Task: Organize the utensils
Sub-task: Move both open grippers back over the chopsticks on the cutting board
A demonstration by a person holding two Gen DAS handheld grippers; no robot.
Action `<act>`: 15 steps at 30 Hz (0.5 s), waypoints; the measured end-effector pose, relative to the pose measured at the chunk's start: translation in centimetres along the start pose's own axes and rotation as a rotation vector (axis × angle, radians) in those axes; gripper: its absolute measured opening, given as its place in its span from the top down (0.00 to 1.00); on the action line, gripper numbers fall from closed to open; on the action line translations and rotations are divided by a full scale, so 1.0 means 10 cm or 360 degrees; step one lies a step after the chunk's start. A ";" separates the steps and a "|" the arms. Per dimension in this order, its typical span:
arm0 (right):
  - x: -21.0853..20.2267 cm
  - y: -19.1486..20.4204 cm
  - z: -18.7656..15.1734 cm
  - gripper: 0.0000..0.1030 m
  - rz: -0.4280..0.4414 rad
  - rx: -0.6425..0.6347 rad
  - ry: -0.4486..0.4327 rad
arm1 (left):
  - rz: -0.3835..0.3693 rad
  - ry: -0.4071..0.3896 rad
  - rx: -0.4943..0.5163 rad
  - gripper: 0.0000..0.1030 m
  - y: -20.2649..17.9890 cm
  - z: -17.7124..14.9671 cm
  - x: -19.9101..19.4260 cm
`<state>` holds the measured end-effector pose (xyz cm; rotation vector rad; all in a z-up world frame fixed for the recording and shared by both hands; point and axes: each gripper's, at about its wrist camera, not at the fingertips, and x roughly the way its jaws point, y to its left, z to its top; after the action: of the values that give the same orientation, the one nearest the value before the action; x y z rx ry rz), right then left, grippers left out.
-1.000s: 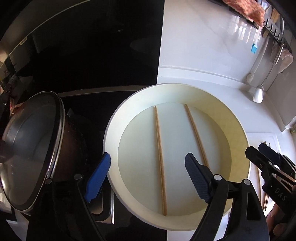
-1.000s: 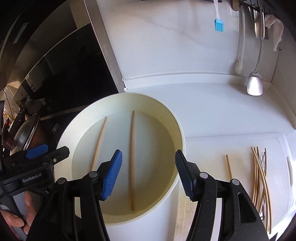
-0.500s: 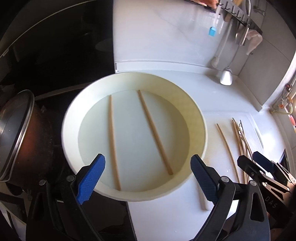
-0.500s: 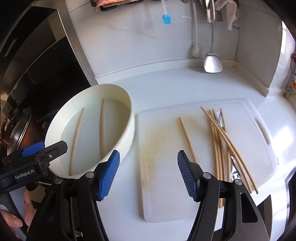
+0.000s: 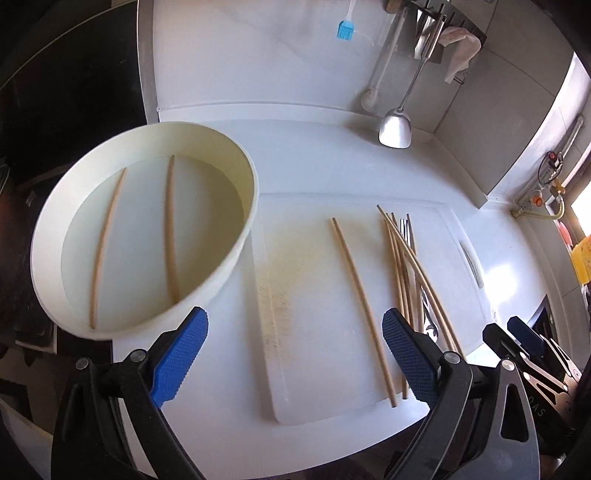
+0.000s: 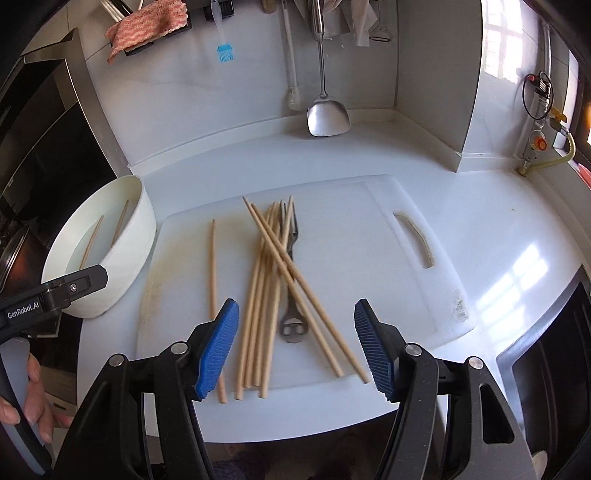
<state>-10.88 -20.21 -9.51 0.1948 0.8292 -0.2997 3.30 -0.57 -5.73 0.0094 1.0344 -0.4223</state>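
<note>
A white cutting board (image 6: 343, 236) (image 5: 310, 314) holds a pile of wooden chopsticks (image 6: 269, 277) (image 5: 406, 258) lying over a metal fork (image 6: 290, 266). One single chopstick (image 6: 212, 269) (image 5: 360, 295) lies apart to their left. A cream round bowl (image 5: 236, 206) (image 6: 136, 240) to the left of the board holds two chopsticks (image 5: 170, 229). My right gripper (image 6: 295, 347) is open and empty above the near ends of the pile. My left gripper (image 5: 295, 358) is open and empty over the board's near left part.
A steel spatula (image 6: 327, 118), a blue brush (image 6: 225, 51) and a cloth (image 6: 147, 26) hang on the back wall. A dark stove with a pot (image 6: 14, 254) lies left of the bowl. A sink edge (image 6: 546, 350) is at right.
Both grippers have swung right, away from the bowl and toward the cutting board. The chopstick pile now sits between the right gripper's fingers. Both stay open and empty.
</note>
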 end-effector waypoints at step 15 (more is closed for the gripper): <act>0.39 -0.64 0.07 0.40 0.0256 -0.0158 0.0054 | 0.0294 -0.0046 -0.0196 0.07 -0.53 -0.41 -0.01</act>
<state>-10.04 -27.16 -12.26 0.1729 0.8546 -0.1043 -1.96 -4.57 -6.73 -0.0114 1.0200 -0.1901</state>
